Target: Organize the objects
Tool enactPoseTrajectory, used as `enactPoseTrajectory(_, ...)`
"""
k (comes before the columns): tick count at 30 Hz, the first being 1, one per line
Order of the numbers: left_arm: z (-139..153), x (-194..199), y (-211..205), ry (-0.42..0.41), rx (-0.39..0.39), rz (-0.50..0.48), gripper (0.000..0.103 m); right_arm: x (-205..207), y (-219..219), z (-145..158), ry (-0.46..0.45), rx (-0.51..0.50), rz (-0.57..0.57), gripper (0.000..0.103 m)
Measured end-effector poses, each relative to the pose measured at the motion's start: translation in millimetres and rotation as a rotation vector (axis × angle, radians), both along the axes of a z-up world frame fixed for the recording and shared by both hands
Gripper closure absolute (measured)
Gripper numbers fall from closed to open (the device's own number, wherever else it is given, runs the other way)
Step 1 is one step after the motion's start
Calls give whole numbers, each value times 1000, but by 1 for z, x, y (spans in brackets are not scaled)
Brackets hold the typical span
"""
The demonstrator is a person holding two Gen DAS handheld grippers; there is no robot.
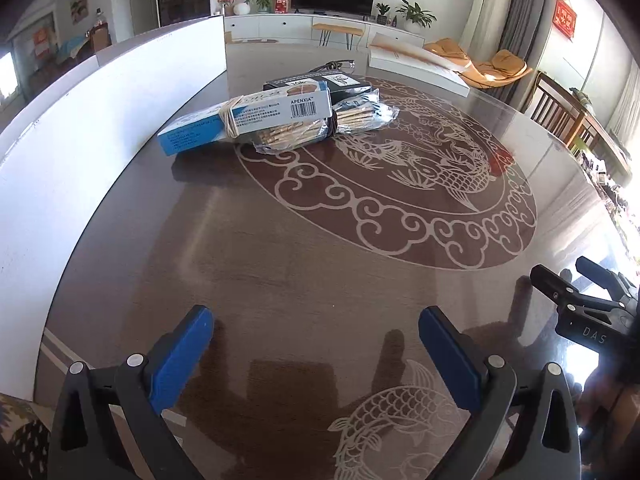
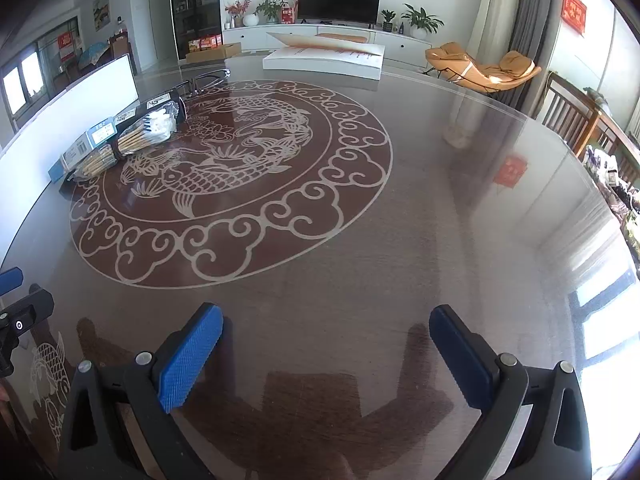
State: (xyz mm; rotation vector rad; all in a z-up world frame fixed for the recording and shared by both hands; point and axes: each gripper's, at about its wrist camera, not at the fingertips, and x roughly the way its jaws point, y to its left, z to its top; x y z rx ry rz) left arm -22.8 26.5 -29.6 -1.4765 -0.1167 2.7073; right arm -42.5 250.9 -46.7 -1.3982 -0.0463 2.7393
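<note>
Gleaming dark table (image 2: 400, 240) w/ fish inlay, TV (image 2: 338, 2) behind, both grippers (image 1: 316, 332) (image 2: 326, 330) agape.

The bench (image 2: 400, 240) has a glossy, reflective brown top with pale printed carp patterns. The blue-and-white box (image 1: 248, 120) is printed cardboard. The cotton swab packs (image 1: 360, 114) are crinkled clear plastic over wooden sticks. Each claw carries textured blue pads (image 2: 188, 356) on matt black plastic arms with metal rivets.

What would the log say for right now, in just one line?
left tongs open, empty | right tongs open, empty | blue box, swab packs piled on table | nothing grasped yet
</note>
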Motion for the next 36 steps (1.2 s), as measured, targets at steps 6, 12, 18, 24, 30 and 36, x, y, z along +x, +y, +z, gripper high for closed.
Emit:
enactPoseTrajectory(6, -3, -1, -10, -12, -10, 59, 0, 0, 4, -2, -10, -44, -10, 0)
enactPoseTrajectory(12, -6, -2, -9, -25, -83, 91, 0, 1, 3, -2, -10, -43, -9, 0)
enactPoseTrajectory(18, -6, -1, -9, -27, -95, 95, 0, 1, 3, -2, -10, -44, -9, 0)
enactPoseTrajectory(24, -6, 0, -9, -27, -95, 98, 0, 1, 3, -2, -10, -44, -9, 0)
enactPoseTrajectory(30, -6, 0, -9, -26, -95, 98, 0, 1, 3, -2, -10, -44, -10, 0)
enactPoseTrajectory(36, -6, 0, -9, -27, -95, 98, 0, 1, 3, -2, -10, -44, -9, 0)
